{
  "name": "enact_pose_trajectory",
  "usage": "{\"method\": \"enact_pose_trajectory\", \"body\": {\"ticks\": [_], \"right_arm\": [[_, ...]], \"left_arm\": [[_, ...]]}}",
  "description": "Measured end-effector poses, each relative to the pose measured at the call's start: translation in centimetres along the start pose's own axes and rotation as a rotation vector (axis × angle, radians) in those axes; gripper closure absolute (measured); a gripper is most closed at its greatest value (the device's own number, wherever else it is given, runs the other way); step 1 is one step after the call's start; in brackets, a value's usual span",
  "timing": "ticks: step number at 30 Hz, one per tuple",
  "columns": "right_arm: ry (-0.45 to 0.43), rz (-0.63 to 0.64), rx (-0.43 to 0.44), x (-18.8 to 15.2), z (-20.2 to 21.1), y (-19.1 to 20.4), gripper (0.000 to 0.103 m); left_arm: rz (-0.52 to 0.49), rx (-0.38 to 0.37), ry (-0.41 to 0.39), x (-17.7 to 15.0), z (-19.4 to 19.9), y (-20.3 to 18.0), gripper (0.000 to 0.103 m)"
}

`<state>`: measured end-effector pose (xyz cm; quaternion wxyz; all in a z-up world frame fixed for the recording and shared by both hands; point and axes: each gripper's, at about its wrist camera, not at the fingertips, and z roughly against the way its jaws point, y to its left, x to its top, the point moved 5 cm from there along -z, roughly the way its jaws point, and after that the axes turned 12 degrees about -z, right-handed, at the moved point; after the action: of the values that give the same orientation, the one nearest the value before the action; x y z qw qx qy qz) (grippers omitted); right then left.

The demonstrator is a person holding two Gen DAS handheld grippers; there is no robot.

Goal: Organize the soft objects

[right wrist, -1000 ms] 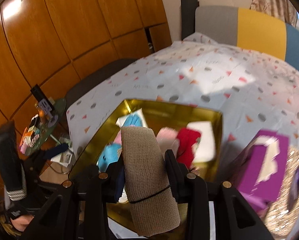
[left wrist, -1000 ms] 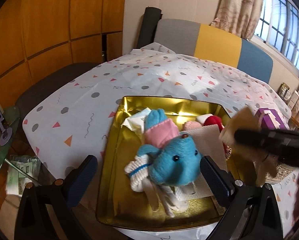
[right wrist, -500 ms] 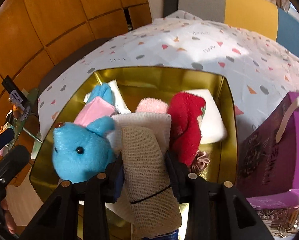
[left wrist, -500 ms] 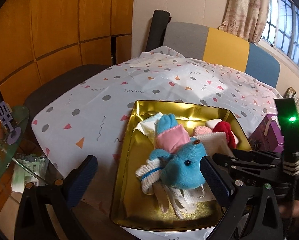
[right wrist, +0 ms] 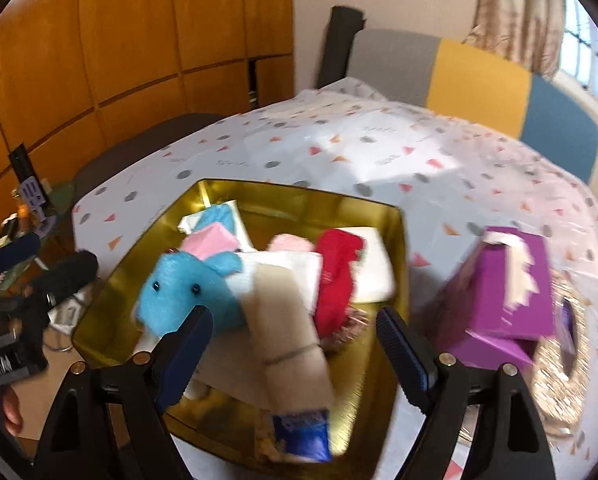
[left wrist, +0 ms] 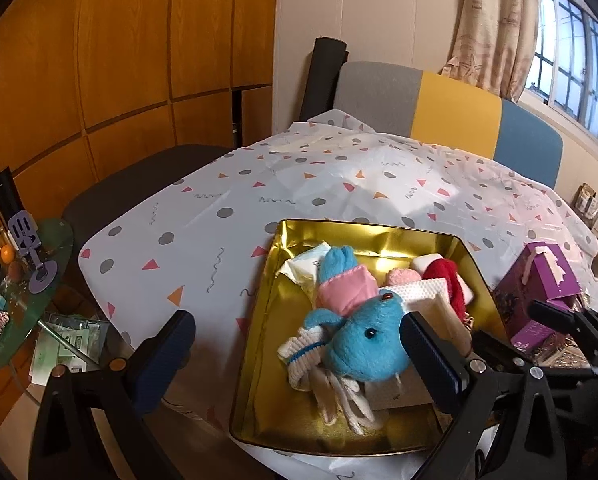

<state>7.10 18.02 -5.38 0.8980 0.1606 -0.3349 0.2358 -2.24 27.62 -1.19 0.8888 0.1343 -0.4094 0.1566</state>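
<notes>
A gold tray (left wrist: 259, 360) on the patterned tablecloth holds a blue plush toy (left wrist: 367, 344), a pink cloth (left wrist: 347, 288), a red soft piece (right wrist: 339, 276), white cloths and a striped knit item (left wrist: 299, 352). My right gripper (right wrist: 297, 356) hovers over the tray's near side and its jaws are opening. A beige rolled bandage (right wrist: 287, 332) lies between them on the pile, and neither pad touches it. Near the tray's front left edge, my left gripper (left wrist: 299, 360) is open with nothing held; the plush toy sits beyond its fingers.
A purple box (right wrist: 503, 292) stands just right of the tray, next to a glittery item (right wrist: 559, 364). A cluttered green side table (left wrist: 19, 288) is at the far left. A grey, yellow and blue chair back (left wrist: 439, 108) stands behind the table.
The right gripper came down over the tray with the beige roll. Its jaws have spread and the roll now lies loose on the pile. The left gripper has hardly moved.
</notes>
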Motion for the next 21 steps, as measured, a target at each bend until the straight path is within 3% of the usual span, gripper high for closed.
{"method": "enact_pose_trajectory", "body": {"ticks": [12, 21], "right_arm": [[-0.132, -0.145, -0.157, -2.0, 4.3, -4.0, 0.018], [-0.14, -0.184, -0.169, -2.6, 4.7, -5.2, 0.018]], "left_arm": [[-0.036, -0.042, -0.013, -0.3, 1.5, -3.8, 0.0], [-0.067, -0.019, -0.015, -0.4, 1.6, -4.8, 0.0]]}}
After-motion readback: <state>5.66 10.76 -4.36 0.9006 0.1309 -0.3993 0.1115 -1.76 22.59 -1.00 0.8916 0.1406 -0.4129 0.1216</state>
